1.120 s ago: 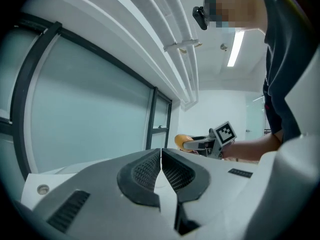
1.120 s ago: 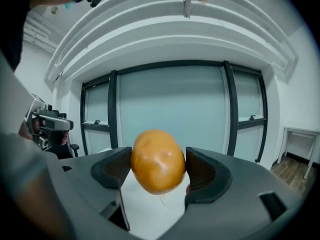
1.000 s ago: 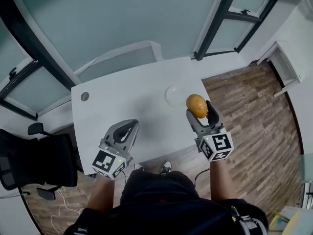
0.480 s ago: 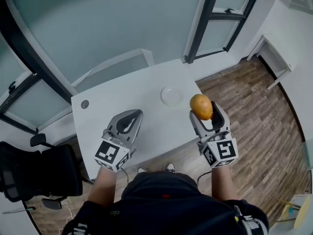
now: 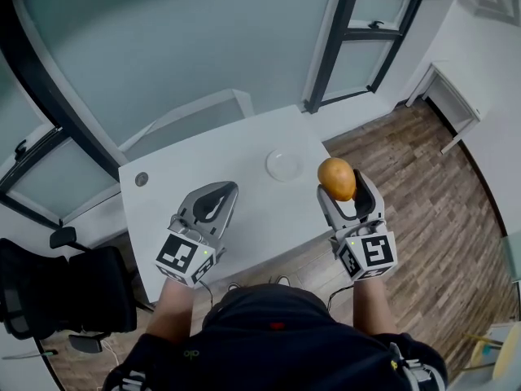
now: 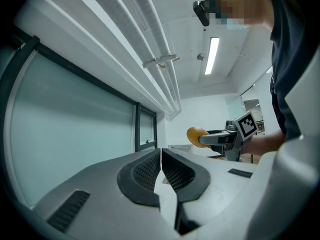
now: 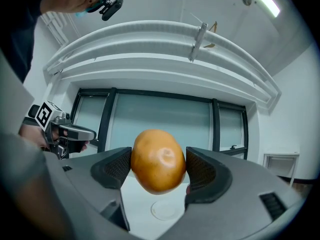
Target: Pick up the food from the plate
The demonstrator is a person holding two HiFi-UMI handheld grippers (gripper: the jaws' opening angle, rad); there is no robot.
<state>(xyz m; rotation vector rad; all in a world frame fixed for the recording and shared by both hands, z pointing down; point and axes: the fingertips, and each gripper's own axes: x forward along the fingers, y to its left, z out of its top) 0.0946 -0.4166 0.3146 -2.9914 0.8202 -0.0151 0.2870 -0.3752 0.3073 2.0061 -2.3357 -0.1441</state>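
1. Head view: the right gripper (image 5: 342, 191) is clamped on the food (image 5: 336, 177), a smooth, round, orange-brown lump held between the tips of its two jaws.
2. The right gripper view shows the same grip close up. The food (image 7: 158, 160) fills the gap, with a dark ribbed pad (image 7: 116, 168) pressed against each side of it.
3. The food is lifted clear of the plate (image 5: 284, 165). This small, pale, round plate lies bare on the white table (image 5: 244, 218), ahead of the right gripper and a little toward the left gripper's side. In the right gripper view the plate (image 7: 167, 210) shows below and beyond the held food.
4. The left gripper (image 5: 226, 190) has its jaws pressed together with nothing between them. In the left gripper view its dark pads (image 6: 175, 173) meet along a thin line.
5. In the head view the left gripper appears over the near part of the table, well apart from the right gripper and roughly level with it. The right gripper appears at the table's right edge, beside the wood floor (image 5: 423, 194).
6. From the left gripper view, the right gripper (image 6: 227, 136) and its food (image 6: 196, 134) show beyond and to the right of the closed jaws.
7. A black chair (image 5: 57, 292) stands to the left of the left gripper, nearer the person.
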